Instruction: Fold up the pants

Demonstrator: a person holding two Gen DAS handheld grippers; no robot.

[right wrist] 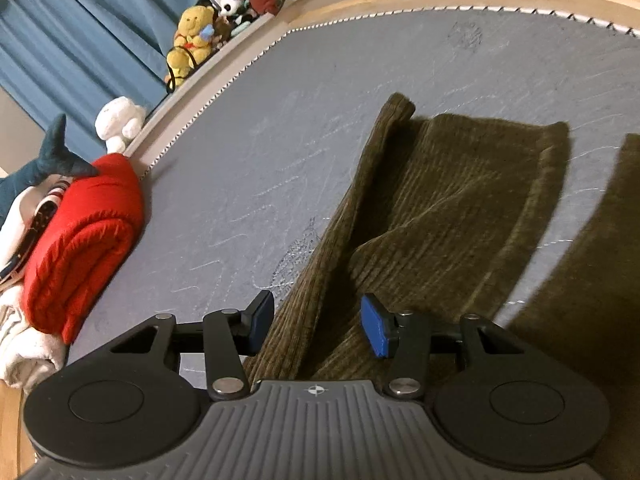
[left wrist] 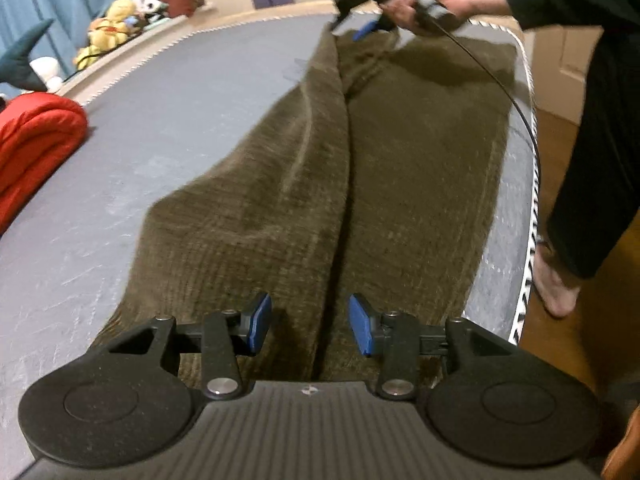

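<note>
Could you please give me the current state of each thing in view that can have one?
pants: lying on the mattress, folded lengthwise, ridge down the middle.
left gripper: open, over the fabric.
right gripper: open, fabric fold between its fingers, not pinched.
red blanket: rolled up at the mattress edge.
mattress: bare.

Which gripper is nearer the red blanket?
Left. The left gripper sits at the pants' near end, closer to the red blanket; the right gripper is at the far end.
</note>
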